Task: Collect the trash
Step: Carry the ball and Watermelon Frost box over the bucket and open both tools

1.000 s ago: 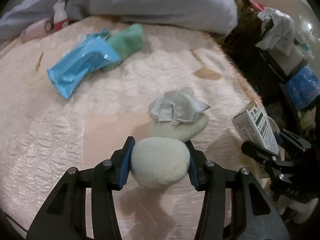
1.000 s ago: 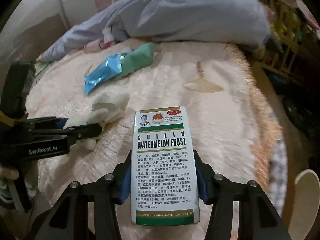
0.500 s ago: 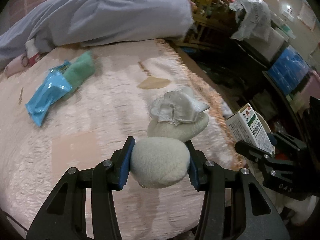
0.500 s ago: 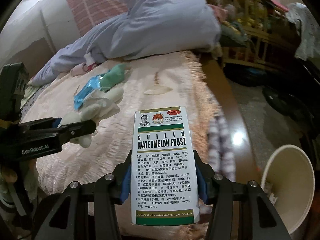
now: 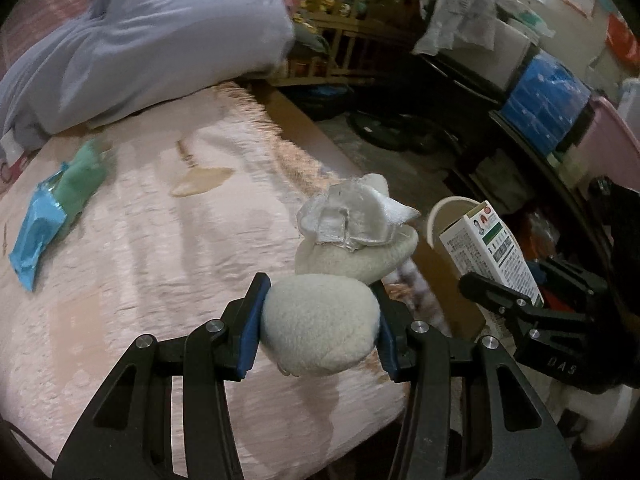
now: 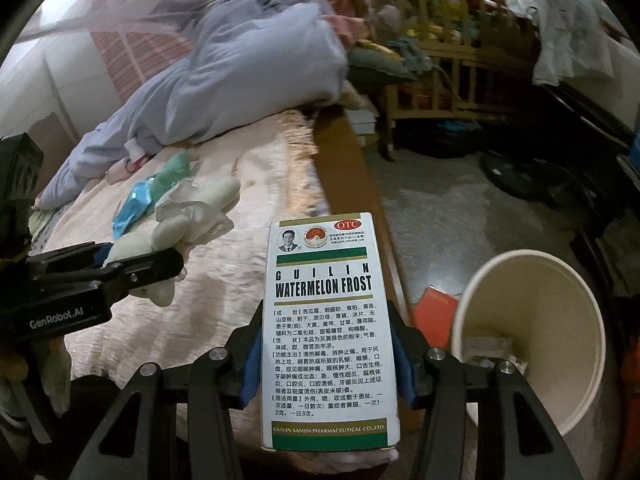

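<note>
The left gripper [image 5: 320,322] is clamped on a cream plush toy [image 5: 320,328], its 2 blue pads pressed into the soft round part nearest the camera. The rest of the toy sticks out forward, with a crumpled silver-white piece [image 5: 352,220] lying on top of it. In the right wrist view the same toy [image 6: 176,228] hangs from the left gripper [image 6: 120,268] above the pink bedspread [image 6: 248,184].

The right gripper [image 6: 326,356] is closed on a white-and-green medicine box [image 6: 326,328] printed "GUILIN WATERMELON FROST" — the box stands upright between the pads, label toward the camera. From the left wrist the box [image 5: 492,256] shows at the right, tilted, held in the right gripper [image 5: 516,300].

A cream waste bin [image 6: 532,340] sits on the floor just right of the box, beside the bed's wooden edge, with some scraps inside. On the bedspread [image 5: 160,260], well behind both grippers, lie a blue wrapper [image 5: 36,236] and a green packet [image 5: 80,176] touching end to end. A grey-blue quilt [image 5: 140,40] is heaped at the far side of the bed.
</note>
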### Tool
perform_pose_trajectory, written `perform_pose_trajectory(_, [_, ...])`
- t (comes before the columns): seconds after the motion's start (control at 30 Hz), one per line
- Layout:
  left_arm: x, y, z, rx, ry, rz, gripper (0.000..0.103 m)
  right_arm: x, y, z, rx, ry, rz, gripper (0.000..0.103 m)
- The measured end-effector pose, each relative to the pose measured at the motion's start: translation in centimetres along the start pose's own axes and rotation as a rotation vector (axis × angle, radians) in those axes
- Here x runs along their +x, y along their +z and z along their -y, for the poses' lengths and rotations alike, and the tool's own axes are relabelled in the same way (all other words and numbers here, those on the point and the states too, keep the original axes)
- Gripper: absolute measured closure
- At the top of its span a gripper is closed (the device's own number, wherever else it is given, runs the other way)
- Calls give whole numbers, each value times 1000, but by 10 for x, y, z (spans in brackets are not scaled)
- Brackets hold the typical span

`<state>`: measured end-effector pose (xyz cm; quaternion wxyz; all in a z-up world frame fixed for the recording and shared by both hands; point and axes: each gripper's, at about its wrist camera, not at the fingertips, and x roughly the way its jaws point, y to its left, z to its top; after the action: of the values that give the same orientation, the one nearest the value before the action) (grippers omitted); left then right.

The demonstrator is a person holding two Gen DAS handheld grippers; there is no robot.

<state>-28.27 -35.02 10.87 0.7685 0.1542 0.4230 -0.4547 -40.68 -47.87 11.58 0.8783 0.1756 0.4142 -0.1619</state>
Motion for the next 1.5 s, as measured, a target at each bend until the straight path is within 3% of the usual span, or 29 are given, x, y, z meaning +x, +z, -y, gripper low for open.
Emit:
perform_pose_trajectory(0.77, [53, 17, 110, 125, -122, -73, 57, -39, -42, 122, 215, -142, 17, 52])
perform_pose_trajectory(1.1, [76, 20, 152, 161, -177, -116, 57, -37, -54, 153, 268, -178, 0, 52])
perform_pose_trajectory(1.5, [102, 27, 172, 144, -220, -155, 56, -30, -63, 182, 308, -203, -24, 52])
